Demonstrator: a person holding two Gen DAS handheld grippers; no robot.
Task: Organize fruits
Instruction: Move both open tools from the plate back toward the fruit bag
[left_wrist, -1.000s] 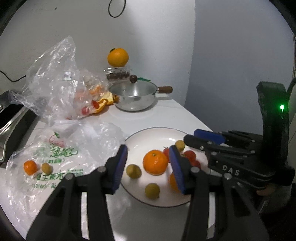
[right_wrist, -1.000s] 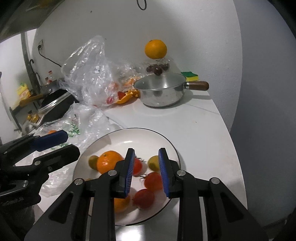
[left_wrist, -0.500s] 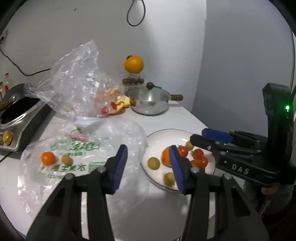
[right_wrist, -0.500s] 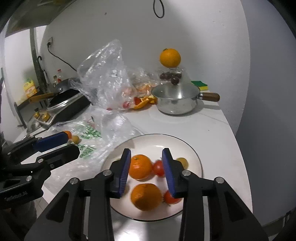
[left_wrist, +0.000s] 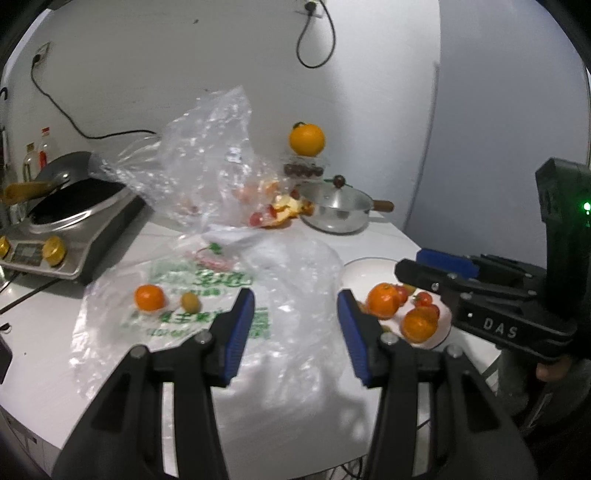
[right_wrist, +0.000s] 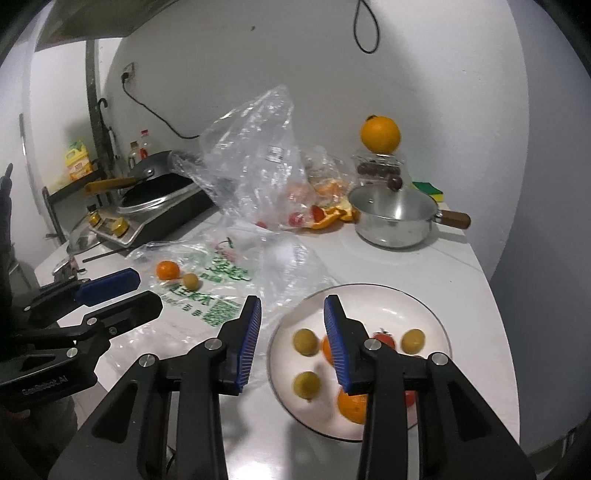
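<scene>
White plate holds oranges, red tomatoes and small green fruits, maybe limes. Flat printed bag has one orange and one green fruit. Left gripper open, empty. Right gripper jaws just opened partway, nothing held.

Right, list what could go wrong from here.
The small orange and green fruit lie on the slippery printed plastic bag; grabbing one may drag the film or roll the other away. The plate is already crowded, so another drop could knock round fruit out.
</scene>
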